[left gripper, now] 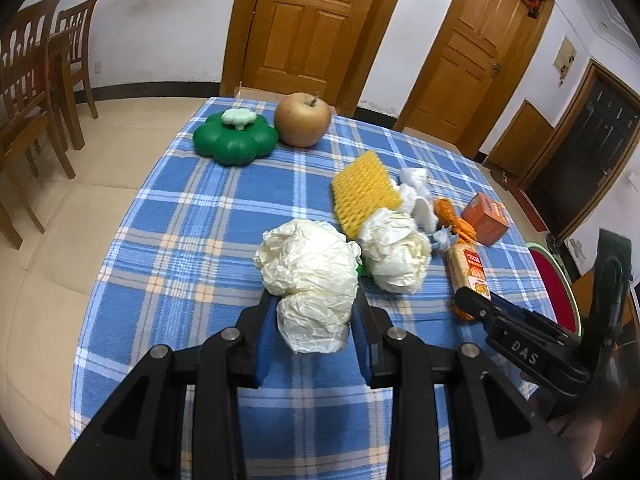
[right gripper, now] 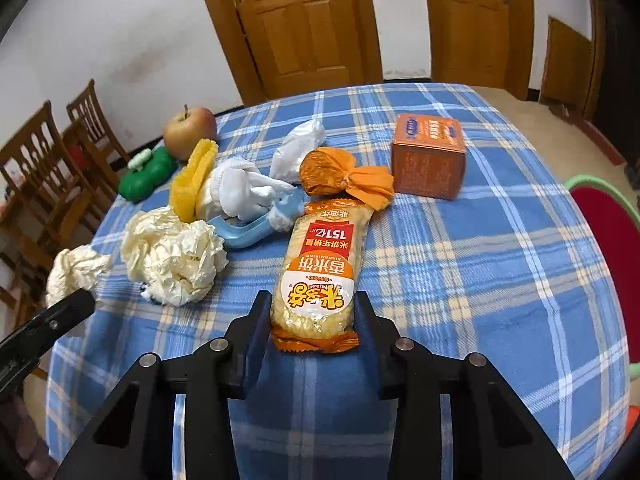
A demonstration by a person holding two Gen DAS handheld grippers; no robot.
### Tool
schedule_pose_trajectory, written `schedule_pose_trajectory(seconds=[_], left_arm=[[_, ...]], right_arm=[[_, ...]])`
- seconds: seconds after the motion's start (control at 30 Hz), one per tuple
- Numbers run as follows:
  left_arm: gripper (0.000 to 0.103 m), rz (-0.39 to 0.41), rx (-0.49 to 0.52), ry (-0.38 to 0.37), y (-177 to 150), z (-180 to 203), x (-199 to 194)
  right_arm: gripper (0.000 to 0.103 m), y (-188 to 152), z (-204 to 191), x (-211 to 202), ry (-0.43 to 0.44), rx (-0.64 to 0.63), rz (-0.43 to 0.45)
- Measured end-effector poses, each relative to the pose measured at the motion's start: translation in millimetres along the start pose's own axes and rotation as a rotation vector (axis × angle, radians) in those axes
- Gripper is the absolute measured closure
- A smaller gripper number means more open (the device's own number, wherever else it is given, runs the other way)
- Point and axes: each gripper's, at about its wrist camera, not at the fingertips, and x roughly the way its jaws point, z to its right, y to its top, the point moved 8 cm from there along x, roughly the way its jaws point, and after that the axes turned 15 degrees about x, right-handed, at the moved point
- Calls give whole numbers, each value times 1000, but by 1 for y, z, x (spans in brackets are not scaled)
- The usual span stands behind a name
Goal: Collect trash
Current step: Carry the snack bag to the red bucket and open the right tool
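Currently the pick-up step is judged to be in hand: the left gripper [left gripper: 312,320] is pinched on a crumpled paper wad [left gripper: 308,276] near the table's [left gripper: 168,216] front edge, while the right gripper [right gripper: 314,316] straddles the near end of a rice-cracker packet [right gripper: 320,276], and whether its pads press cannot be told. Next, a firm closure on the packet and a lift clear of the cloth appear to be called for. The wad is cream and heavily creased; the packet is glossy orange-yellow, sealed and seemingly full, lying toward the table's middle.

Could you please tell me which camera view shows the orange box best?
The right wrist view: the orange box stands unobstructed, top and front face visible. The left wrist view shows it small and far to the right, behind the rice cracker packet.
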Motion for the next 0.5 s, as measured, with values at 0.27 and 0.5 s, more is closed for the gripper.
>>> schedule_pose_trajectory(seconds=[0.27, 0.5], left_arm=[[69, 8, 41, -45, 10, 30, -4], [69, 6, 100, -87, 20, 69, -3]], right_arm=[[62, -6, 28, -37, 40, 29, 38], [62, -1, 64, -70, 40, 94, 94]])
